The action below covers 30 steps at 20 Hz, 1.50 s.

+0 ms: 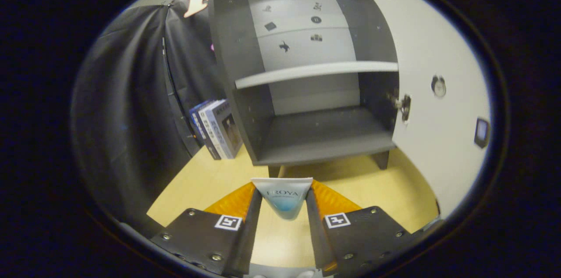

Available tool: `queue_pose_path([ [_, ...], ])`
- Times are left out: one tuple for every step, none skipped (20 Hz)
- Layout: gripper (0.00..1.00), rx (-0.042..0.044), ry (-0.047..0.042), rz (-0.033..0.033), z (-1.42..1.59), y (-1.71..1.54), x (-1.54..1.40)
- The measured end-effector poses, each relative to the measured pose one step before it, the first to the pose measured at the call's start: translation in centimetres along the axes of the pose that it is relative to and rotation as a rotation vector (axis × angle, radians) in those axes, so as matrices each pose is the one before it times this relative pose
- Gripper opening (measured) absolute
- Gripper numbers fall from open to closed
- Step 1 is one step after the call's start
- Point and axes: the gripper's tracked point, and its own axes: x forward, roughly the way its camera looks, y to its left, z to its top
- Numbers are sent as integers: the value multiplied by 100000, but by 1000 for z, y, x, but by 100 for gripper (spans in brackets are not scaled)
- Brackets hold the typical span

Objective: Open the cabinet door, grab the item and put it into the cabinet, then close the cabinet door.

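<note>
Step in hand: carrying the item to the cabinet; door already open, item already picked up, placing and closing not yet done
Gripper (284, 201): closed on the tube, one finger pressing each side of it
Tube (284, 201): white and blue squeeze tube, held between the fingers with its flat wide end pointing ahead, lifted above the pale wooden surface (206, 181)
Cabinet (307, 94): dark grey, standing on short legs on the surface, just beyond the fingers and squarely in front of them
Lower compartment (324, 133): bare floor, nothing seen in it, nearest to the tube
Shelf (315, 72): pale board dividing upper from lower compartment
Door (438, 94): white, swung wide to the right, hinge at the cabinet's right wall
Books (217, 129): leaning beside the cabinet's left wall, clear of the path
Next move: likely push forward and slightly up so the tube clears the bottom edge, set it on the lower floor, release, back out, then go round to the door
</note>
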Motion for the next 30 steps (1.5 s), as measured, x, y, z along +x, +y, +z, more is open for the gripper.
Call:
queue_pose_path([
  [54, -1110, -4224, 437, 2920, 42, -263],
  [54, -1193, -3545, 443, 2701, 8, -146],
  [54, -1519, -4135, 661, 2658, 101, -2],
  [54, -2066, -4323, 928, 2790, 82, 181],
  [54, -2105, -3782, 969, 2522, 61, 386],
  [54, -2106, -3480, 668, 1938, -5, 621],
  [54, -1477, -2652, 159, 1757, -231, 875],
  [54, -1129, -2408, -33, 1454, -247, 830],
  [54, -523, -1676, 196, 1385, -91, 1256],
  [54, -809, -655, -257, 802, -280, 1154],
  [54, -1341, -1351, -148, 700, -417, 1345],
  [53, -1044, 626, -558, 216, -406, 1179],
  [53, -249, 94, -671, 128, -473, 1031],
  [54, 1148, 227, 121, -106, -78, 1100],
  [54, 1578, 627, 226, -164, -259, 1217],
  [54, 939, 0, -606, 40, -432, 857],
  [54, -288, -275, -622, 17, -511, 820],
  [53, -374, 269, -975, -116, -537, 705],
  [54, -70, 591, -903, -305, -471, 759],
  [53, 87, 737, -384, -175, -370, 587],
  [53, 120, 249, -479, -174, -349, 506],
  [53, -67, 355, -569, -107, -457, 455],
  [53, -259, 236, -475, -186, -280, 360],
  [54, -232, 448, -349, -146, -262, 353],
  [54, -119, 572, -63, -255, -118, 426],
  [54, 106, 830, -604, -244, -257, 340],
  [54, 218, 846, -301, -232, -214, 366],
  [54, 205, 751, -534, -211, -159, 208],
  [54, -297, 731, -768, -253, -215, 266],
  [54, -262, -747, 192, 150, -43, -130],
])
